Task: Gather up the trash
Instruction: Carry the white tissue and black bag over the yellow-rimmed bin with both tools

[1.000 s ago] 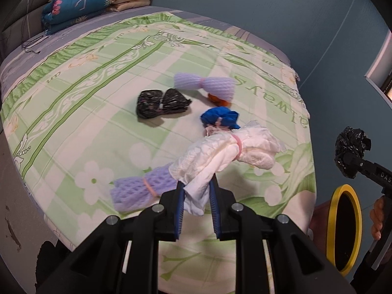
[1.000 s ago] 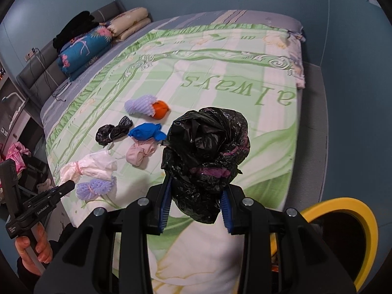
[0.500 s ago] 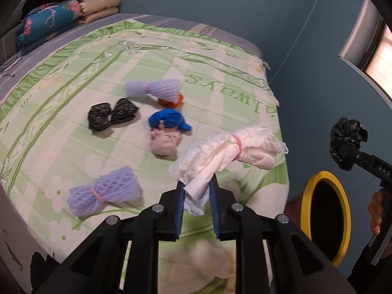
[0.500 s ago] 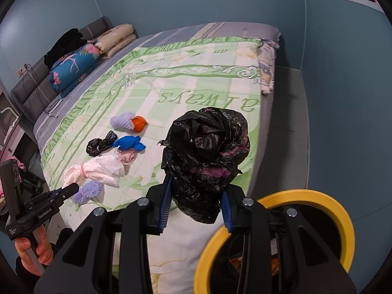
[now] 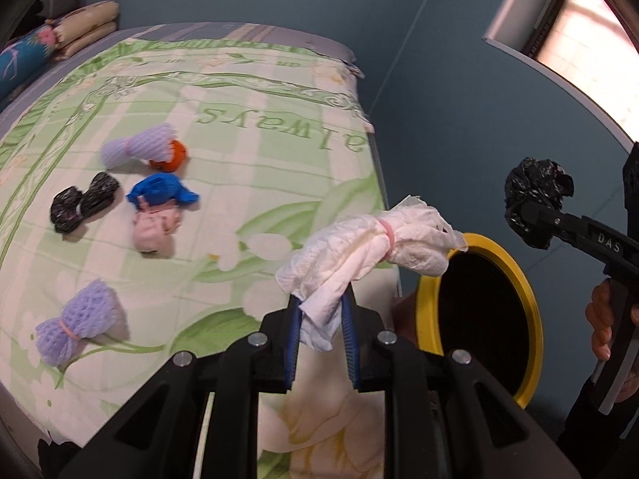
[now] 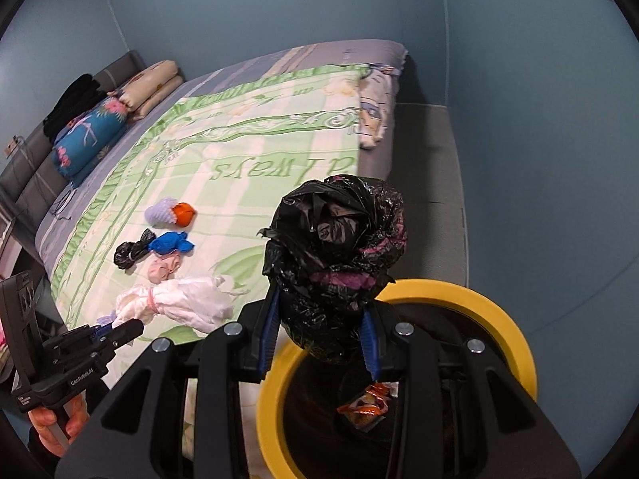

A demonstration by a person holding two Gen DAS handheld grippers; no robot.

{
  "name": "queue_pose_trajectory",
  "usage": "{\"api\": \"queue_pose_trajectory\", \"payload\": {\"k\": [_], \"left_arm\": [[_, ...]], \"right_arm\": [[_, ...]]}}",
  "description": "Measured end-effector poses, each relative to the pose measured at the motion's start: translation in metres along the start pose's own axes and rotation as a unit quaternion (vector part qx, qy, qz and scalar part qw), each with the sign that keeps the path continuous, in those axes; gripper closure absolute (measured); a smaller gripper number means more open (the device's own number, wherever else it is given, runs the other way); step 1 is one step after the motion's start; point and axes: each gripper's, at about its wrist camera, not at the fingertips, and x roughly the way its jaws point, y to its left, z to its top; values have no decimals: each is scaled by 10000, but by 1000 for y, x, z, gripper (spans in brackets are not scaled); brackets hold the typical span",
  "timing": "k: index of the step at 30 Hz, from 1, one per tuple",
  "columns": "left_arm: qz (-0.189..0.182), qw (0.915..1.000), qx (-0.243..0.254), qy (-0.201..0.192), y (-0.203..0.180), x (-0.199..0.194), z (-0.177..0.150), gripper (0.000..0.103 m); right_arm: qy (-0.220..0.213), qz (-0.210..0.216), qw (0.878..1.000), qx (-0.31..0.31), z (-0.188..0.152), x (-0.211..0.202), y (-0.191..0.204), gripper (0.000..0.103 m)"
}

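Note:
My left gripper (image 5: 320,319) is shut on a white paper bundle (image 5: 371,239) tied with a pink band, held in the air beside the bed's corner, left of the yellow-rimmed bin (image 5: 515,279). My right gripper (image 6: 319,327) is shut on a crumpled black plastic bag (image 6: 335,247) and hangs over the yellow-rimmed bin (image 6: 507,331), which holds an orange wrapper (image 6: 365,403). In the left wrist view the black plastic bag (image 5: 535,195) shows at the right. In the right wrist view the white paper bundle (image 6: 179,303) and the left gripper (image 6: 120,325) show at the lower left.
On the green quilt (image 5: 247,151) lie a purple net bundle (image 5: 80,323), a pink wad (image 5: 153,229), a blue wad (image 5: 159,191), a small black bag (image 5: 82,205) and a purple net with an orange piece (image 5: 151,151). Pillows (image 6: 116,111) sit at the headboard. Blue walls stand close around.
Both grippers have swung rightward off the bed toward the bin, each keeping its load. The bin now lies under the right gripper and fills more of both views.

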Motion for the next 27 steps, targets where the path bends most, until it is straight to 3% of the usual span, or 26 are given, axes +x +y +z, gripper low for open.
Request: {"api": "queue_pose_trajectory", "payload": {"k": [15,27], "left_arm": [[-307,9963,780,169,-70,10,-16,85],[-525,9901,1179,554,-107,37,-38,85]], "right_arm": [[-16,-19,9988,487,-18,-15,-48,70],[159,-107,9972,727,-34,-8,-74,69]]}}
